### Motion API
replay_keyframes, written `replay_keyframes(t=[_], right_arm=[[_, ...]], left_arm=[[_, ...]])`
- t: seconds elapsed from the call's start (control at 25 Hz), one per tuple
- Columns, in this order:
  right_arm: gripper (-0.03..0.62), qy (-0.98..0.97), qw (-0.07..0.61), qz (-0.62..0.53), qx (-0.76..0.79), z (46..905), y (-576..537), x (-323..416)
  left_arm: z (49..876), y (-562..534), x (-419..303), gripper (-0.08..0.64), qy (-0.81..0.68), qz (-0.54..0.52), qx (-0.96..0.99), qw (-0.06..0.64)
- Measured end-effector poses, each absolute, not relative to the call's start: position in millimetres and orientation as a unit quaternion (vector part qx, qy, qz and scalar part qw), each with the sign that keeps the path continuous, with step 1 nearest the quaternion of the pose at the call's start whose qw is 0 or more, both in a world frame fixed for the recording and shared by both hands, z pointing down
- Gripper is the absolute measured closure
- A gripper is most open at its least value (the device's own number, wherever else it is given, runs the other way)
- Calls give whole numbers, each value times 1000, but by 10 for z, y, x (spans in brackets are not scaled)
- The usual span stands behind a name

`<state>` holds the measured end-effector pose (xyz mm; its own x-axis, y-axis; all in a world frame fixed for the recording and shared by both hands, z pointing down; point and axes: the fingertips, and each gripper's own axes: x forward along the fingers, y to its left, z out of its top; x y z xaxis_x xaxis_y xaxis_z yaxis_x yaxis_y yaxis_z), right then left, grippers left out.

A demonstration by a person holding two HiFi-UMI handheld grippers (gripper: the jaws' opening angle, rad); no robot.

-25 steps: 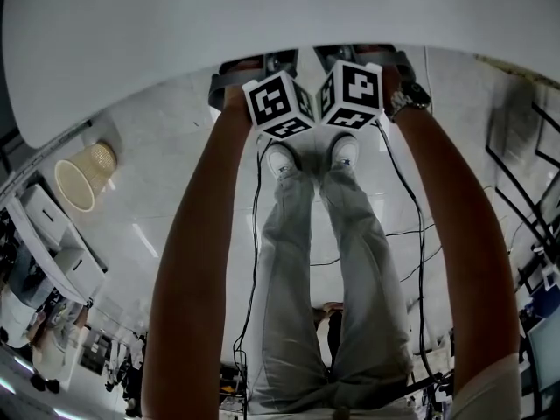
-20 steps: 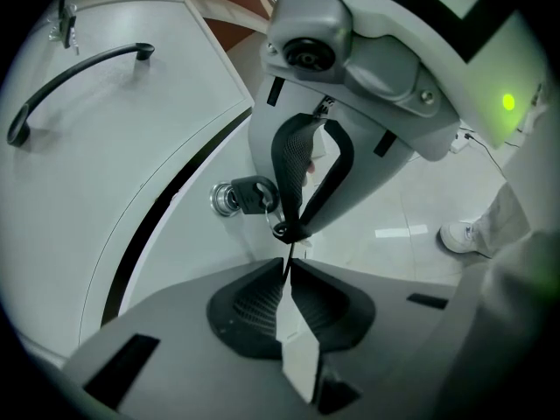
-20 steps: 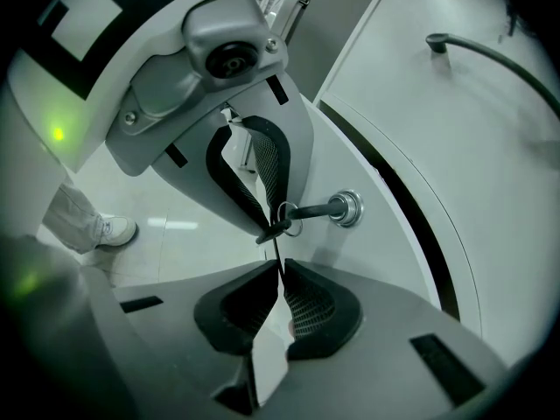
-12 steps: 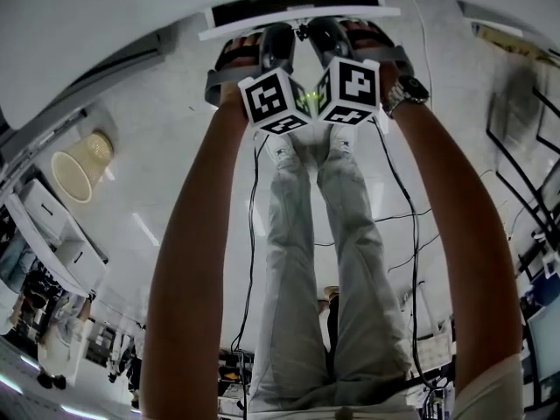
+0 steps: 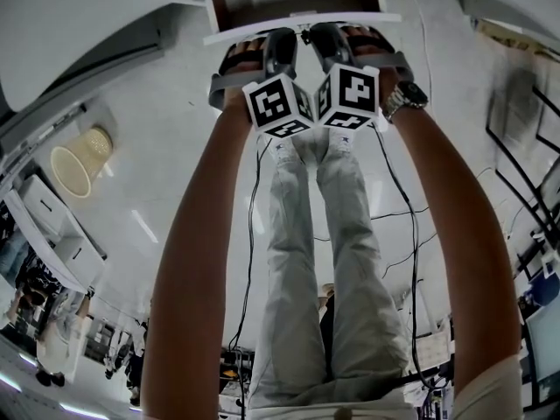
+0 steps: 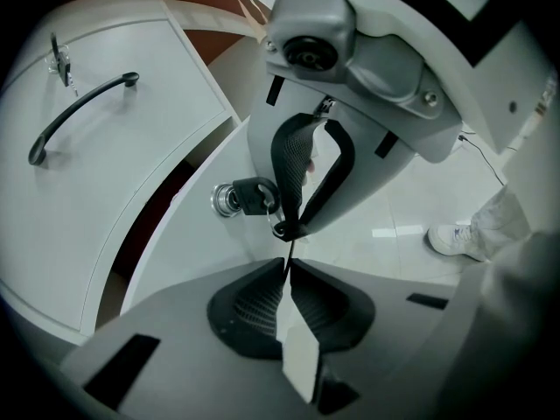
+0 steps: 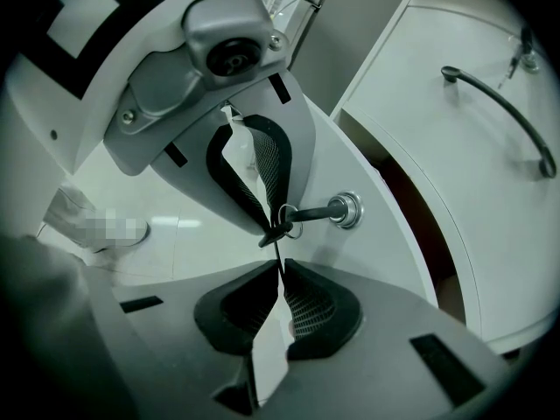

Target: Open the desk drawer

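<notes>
Now the drawer [image 5: 236,34] farther out than before.

You have no readable words, numbers, brands or labels anywhere in view; the only signs are the black-and-white square markers on your left cube [image 5: 278,105] and right cube [image 5: 352,94], which carry patterns, not letters.

Drawer station, overhead.
White flat-fronted desk drawer [image 5: 254,33] juts from grey bench [image 5: 87,24]; pale woven wastebasket [image 5: 80,163] on glossy floor [image 5: 175,147], left.
</notes>
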<state>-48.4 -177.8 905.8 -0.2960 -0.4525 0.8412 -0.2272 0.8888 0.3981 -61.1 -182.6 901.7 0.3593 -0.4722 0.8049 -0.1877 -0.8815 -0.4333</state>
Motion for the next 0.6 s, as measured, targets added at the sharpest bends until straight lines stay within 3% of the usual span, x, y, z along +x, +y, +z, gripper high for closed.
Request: replay_keyframes(t=[0.6], right_arm=[[554, -796, 559, -107, 209, 9035, -1581, -463]], left_arm=[[9003, -1610, -614, 531, 201, -532, -812, 127]])
